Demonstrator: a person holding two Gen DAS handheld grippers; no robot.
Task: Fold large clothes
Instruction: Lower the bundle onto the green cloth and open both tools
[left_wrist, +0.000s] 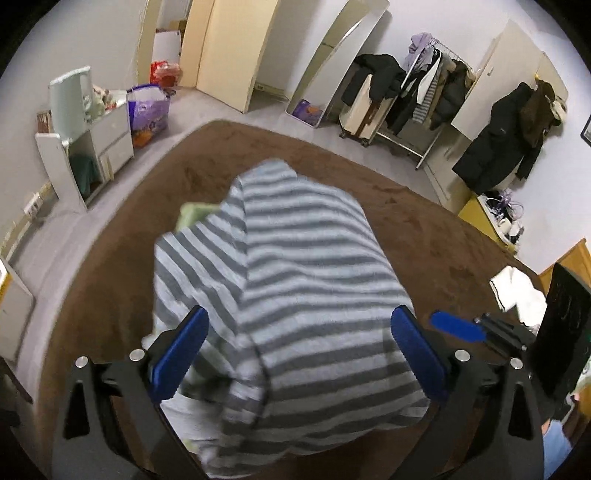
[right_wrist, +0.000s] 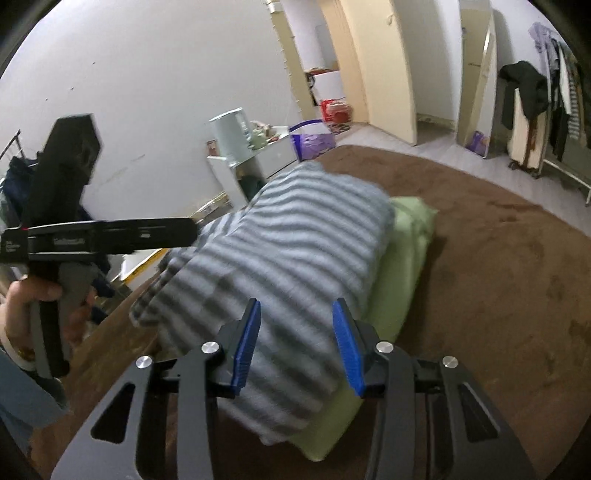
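Note:
A folded grey-and-white striped garment (left_wrist: 295, 258) (right_wrist: 280, 251) lies on a folded light green piece (right_wrist: 402, 273), which peeks out at the garment's far left (left_wrist: 192, 216). Both rest on a brown bed cover (left_wrist: 424, 236) (right_wrist: 498, 258). My left gripper (left_wrist: 299, 354) hovers over the striped garment's near end, jaws wide apart, with no pad touching the cloth. My right gripper (right_wrist: 298, 350) stands above the same garment with jaws partly apart and nothing pinched. One of its blue fingers (left_wrist: 458, 328) shows at the right. A hand (right_wrist: 33, 295) holds the left gripper's black body (right_wrist: 92, 240).
A white garment (left_wrist: 517, 295) lies at the cover's right edge. Beyond the bed stand a white cabinet (left_wrist: 85, 147), a purple bag (left_wrist: 147, 110), a loaded clothes rack (left_wrist: 424, 92) and a dark coat hung on a door (left_wrist: 502, 147). Grey floor surrounds the bed.

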